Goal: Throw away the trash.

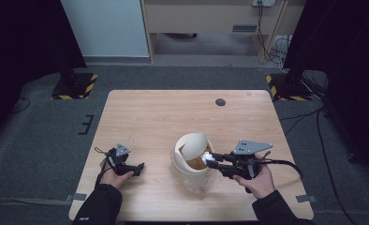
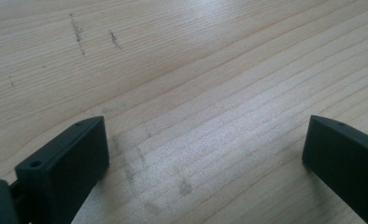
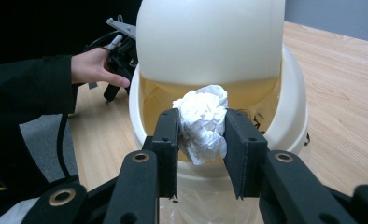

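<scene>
Resting at the left of the high view, the left gripper (image 1: 136, 168) lies low over the bare wooden table (image 1: 164, 112), well apart from the work; in the left gripper view its two black jaws stand wide apart with nothing but wood grain between them, so it is released and idle. Moving toward the middle of the table, a cream swing-lid bin (image 1: 192, 161) stands upright, its rounded flap (image 3: 210, 39) tipped inward so that the opening under it faces the person's right hand. At that opening sits the crumpled white tissue (image 3: 203, 122), clamped between the pads of the right gripper (image 3: 201, 140), just at the rim and partly inside the mouth of the bin; a clear liner shows under the bin's rim. The wad is roughly a ball, slightly taller than wide in the right gripper view, so it has no real long axis or pointing direction; the gripper's own axis runs level, toward the bin's opening. The step in hand looks to be the drop-off: carrying the tissue through the flap. The next move probably calls for a little more push inward, past the rim, then parting the jaws so the wad falls clear inside.
</scene>
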The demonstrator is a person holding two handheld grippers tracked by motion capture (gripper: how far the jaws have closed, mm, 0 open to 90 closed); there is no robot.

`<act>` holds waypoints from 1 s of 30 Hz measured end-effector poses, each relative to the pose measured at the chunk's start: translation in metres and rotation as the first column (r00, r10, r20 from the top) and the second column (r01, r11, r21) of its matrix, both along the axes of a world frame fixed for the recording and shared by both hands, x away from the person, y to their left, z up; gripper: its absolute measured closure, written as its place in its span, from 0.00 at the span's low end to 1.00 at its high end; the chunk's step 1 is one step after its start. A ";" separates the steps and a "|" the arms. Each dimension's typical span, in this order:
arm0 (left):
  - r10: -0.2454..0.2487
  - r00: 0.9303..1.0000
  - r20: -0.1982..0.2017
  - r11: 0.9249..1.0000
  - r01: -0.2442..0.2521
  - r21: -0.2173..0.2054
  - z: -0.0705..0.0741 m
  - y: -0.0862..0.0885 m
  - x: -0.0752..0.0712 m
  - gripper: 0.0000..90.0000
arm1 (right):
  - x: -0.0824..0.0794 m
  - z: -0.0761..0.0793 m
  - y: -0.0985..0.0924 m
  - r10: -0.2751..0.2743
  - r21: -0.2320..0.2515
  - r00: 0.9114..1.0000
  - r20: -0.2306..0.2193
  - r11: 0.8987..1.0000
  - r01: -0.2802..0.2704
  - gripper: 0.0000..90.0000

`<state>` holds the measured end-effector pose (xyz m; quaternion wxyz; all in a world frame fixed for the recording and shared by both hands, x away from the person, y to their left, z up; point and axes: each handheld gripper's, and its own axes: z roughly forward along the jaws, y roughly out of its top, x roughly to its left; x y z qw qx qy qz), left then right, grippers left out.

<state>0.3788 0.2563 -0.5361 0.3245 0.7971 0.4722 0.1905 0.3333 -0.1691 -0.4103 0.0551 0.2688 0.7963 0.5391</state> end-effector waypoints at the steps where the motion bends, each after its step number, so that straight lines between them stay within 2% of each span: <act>1: 0.000 1.000 0.000 1.000 0.000 0.000 0.000 0.000 0.000 0.00 | 0.000 0.000 0.001 -0.001 0.000 1.000 -0.002 1.000 0.001 0.75; 18: 0.000 1.000 0.000 1.000 0.000 0.000 0.000 0.000 0.000 0.00 | 0.010 -0.008 0.011 -0.008 -0.018 1.000 -0.019 1.000 0.007 0.74; 20: 0.000 1.000 -0.001 1.000 0.000 0.000 0.000 0.000 0.000 0.00 | 0.011 -0.008 0.012 -0.006 -0.014 1.000 -0.021 1.000 0.006 0.71; 22: 0.000 1.000 -0.001 1.000 0.000 -0.001 0.000 0.000 0.000 0.00 | 0.011 -0.008 0.013 -0.007 0.002 1.000 -0.024 1.000 0.007 0.61; 29: 0.000 1.000 -0.001 1.000 0.000 -0.001 0.000 0.000 0.000 0.00 | 0.010 0.000 0.004 -0.020 0.006 1.000 -0.013 1.000 0.020 0.52; 30: 0.000 1.000 -0.001 1.000 0.000 -0.001 0.000 0.000 0.000 0.00 | 0.009 0.004 -0.002 -0.033 0.006 0.999 -0.002 0.999 0.033 0.50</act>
